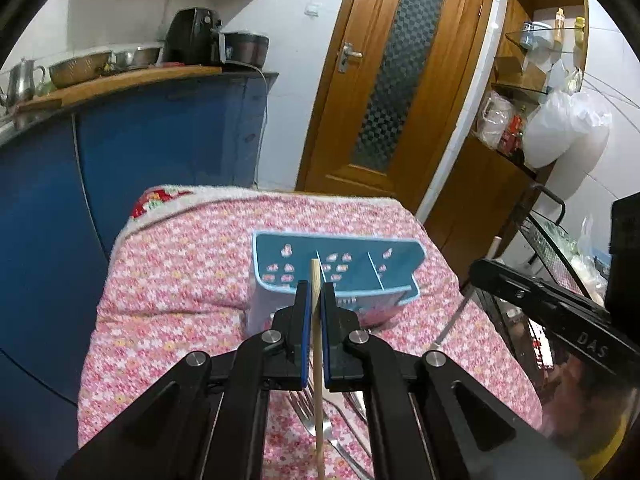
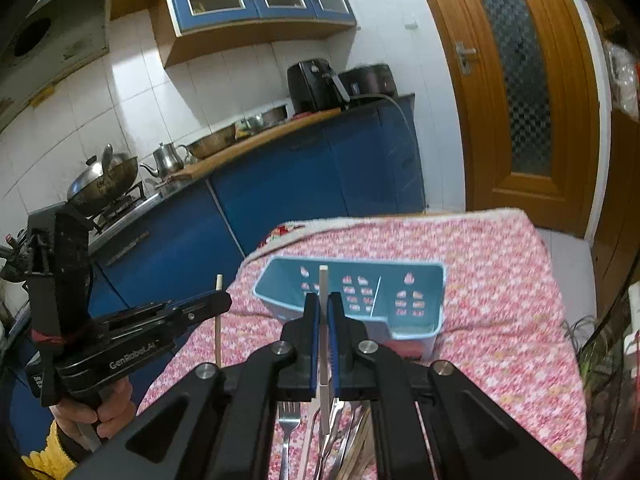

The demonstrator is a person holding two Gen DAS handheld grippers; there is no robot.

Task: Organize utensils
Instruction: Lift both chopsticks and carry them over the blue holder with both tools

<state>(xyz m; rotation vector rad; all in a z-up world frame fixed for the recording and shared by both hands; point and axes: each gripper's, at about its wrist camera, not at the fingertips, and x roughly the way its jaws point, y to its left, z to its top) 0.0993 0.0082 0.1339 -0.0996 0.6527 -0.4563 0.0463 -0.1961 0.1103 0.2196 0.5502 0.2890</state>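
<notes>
Left wrist view: the left gripper (image 1: 316, 300) is clamping a pale wooden chopstick (image 1: 317, 360) upright between its blue-padded jaws at frame centre. The stick's lower end is running off the bottom edge. Beyond it, a teal plastic three-compartment utensil caddy (image 1: 340, 268) is lying on the pink floral tablecloth (image 1: 180, 280). Steel forks (image 1: 316, 420) are lying partly hidden under the gripper linkage. At right, the other gripper's body is showing the letters "DAS", the rest cut off.

Right wrist view: the right gripper (image 2: 324, 312) is pinching a flat pale utensil handle (image 2: 324, 340) at centre, its type hard to make out. The caddy (image 2: 416, 276) is sitting just behind. Forks and other cutlery (image 2: 288, 432) are crowding the lower centre, overlapped and blurred. At left, the left gripper (image 2: 218, 304), marked "GenRobot.AI", is holding the chopstick (image 2: 218, 320).
</notes>
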